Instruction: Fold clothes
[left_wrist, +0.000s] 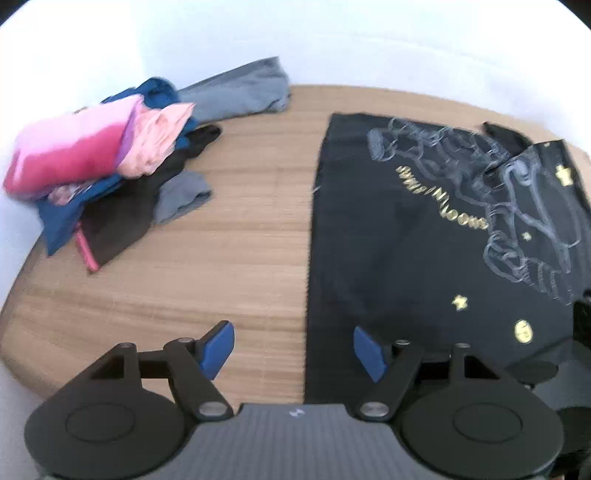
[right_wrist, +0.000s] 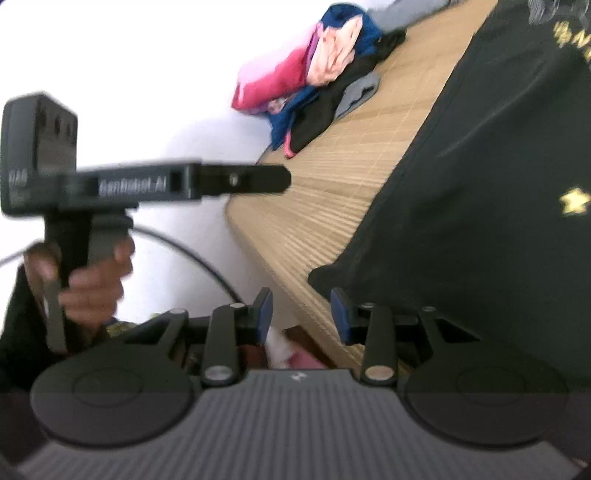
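Two grippers are in view, each with two blue-padded fingers. One black T-shirt (left_wrist: 424, 236) with a pale line drawing and gold stars lies spread flat on the wooden table (left_wrist: 221, 258), one part folded over at its far right. One mixed pile of clothes (left_wrist: 110, 173) sits at the table's far left edge, well apart from the shirt, with a bare strip of wood between them. The left gripper (left_wrist: 293, 349) hangs over the shirt's left edge, jaws spread wide, nothing between them. The right gripper (right_wrist: 301, 315) hovers at the table's near edge beside a shirt corner, jaws parted and empty. A hand (right_wrist: 92, 280) holds the other gripper's handle.
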